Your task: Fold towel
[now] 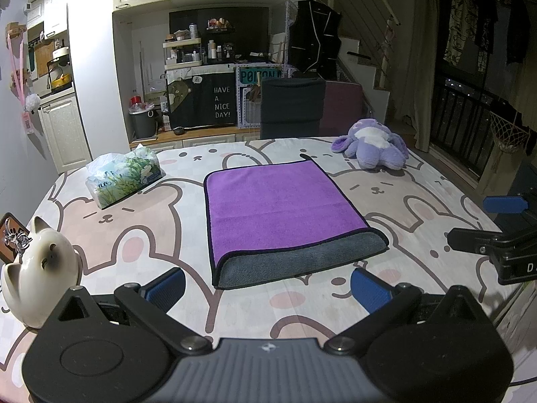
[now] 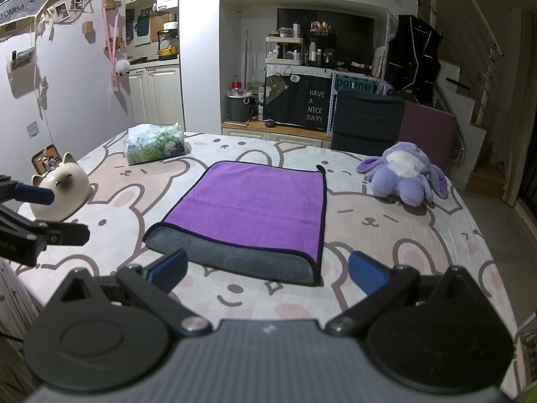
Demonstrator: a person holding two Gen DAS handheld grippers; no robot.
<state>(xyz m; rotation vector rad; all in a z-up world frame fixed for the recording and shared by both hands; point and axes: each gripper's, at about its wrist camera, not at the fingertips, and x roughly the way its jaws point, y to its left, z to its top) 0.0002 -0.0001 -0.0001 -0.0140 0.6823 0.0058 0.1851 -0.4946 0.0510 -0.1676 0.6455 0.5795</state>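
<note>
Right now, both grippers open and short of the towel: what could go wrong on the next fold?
1. The towel is already folded once, its grey lower layer sticking out at the near edge; a pinch there may catch only one layer.
2. The tablecloth lies directly beneath, so the fingers could grab it too.
3. The ceramic cat stands close beside the left gripper and could be knocked.

Bare tablecloth point(image 1: 302, 305) around towel point(image 1: 282, 198); tissue pack point(image 1: 124, 174), plush point(image 1: 372, 147) aside
</note>
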